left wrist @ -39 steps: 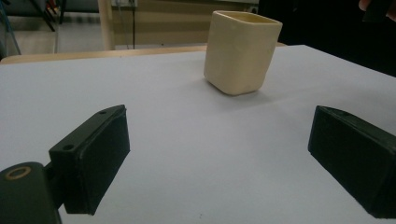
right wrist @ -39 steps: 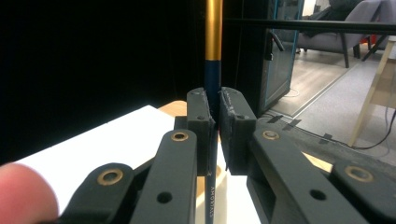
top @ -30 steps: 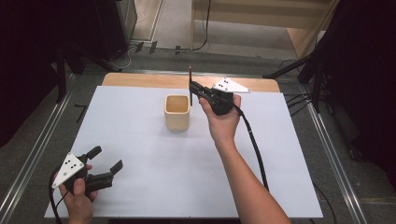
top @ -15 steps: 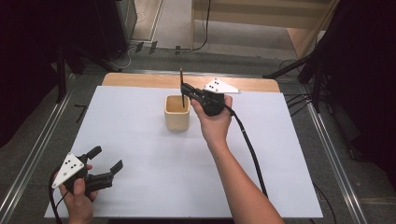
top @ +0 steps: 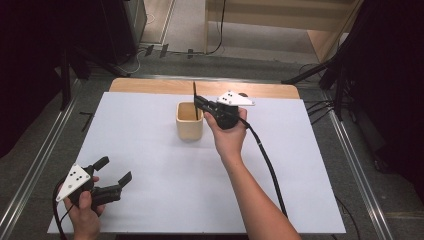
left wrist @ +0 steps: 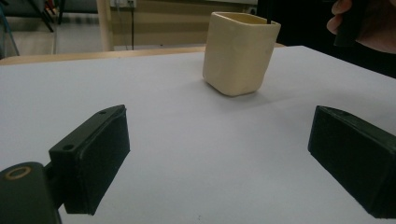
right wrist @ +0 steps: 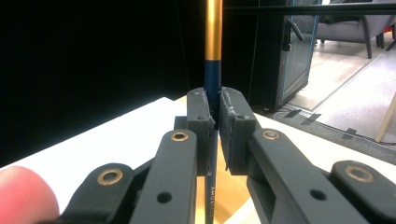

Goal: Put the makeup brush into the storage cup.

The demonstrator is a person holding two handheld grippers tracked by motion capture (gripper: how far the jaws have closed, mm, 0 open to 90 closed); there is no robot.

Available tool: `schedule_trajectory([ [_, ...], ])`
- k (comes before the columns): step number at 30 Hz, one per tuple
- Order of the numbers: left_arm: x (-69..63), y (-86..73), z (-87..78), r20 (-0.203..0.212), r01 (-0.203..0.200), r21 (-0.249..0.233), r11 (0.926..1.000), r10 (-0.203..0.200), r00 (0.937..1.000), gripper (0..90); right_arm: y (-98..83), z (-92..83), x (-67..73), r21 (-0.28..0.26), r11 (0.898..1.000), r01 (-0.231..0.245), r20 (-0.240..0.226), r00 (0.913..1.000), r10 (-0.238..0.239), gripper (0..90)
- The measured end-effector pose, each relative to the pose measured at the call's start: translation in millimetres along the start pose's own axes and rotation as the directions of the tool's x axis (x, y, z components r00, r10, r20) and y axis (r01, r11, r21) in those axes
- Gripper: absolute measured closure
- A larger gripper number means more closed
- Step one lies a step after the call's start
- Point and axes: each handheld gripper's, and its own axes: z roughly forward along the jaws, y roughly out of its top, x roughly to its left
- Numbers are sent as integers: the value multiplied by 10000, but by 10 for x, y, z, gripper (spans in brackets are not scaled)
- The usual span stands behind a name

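— Where's the pen?

— The pen (right wrist: 214, 56), dark blue with a gold upper part, stands upright over the cream cup (top: 189, 120), its lower end inside the cup's mouth. The right gripper (top: 199, 103) has it pinched, jaws closed tight on the blue section.

— And the cup itself?

— Toward the far middle of the white worktop (top: 150, 150), upright, squarish with rounded corners. In the left gripper view the cup (left wrist: 240, 51) sits ahead with a thin dark stick showing at its rim.

— Who's holding what?

— The right hand (top: 229, 137) reaches in from the near side and grips the tool just right of the cup. The left gripper (top: 113, 170) rests at the near left corner, well apart from the cup, jaws spread wide, nothing between them.
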Motion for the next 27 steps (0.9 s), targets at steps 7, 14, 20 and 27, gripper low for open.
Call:
schedule_trajectory([
  [7,-3,-2,6,17,-9,5,10000,9,10000,61,-141,27,-1,338,9994,-9,52,10000,7,844],
  [14,-4,-2,8,23,-15,25,10000,15,10000,61,-238,51,11,590,9983,32,98,9999,-37,844],
  [20,-6,-4,12,35,-5,30,10000,5,10000,61,-296,54,5,793,9968,77,237,9997,-96,843],
  [27,-4,-3,12,26,-18,19,10000,18,10000,61,-278,24,26,915,9957,129,252,9996,-152,646],
])
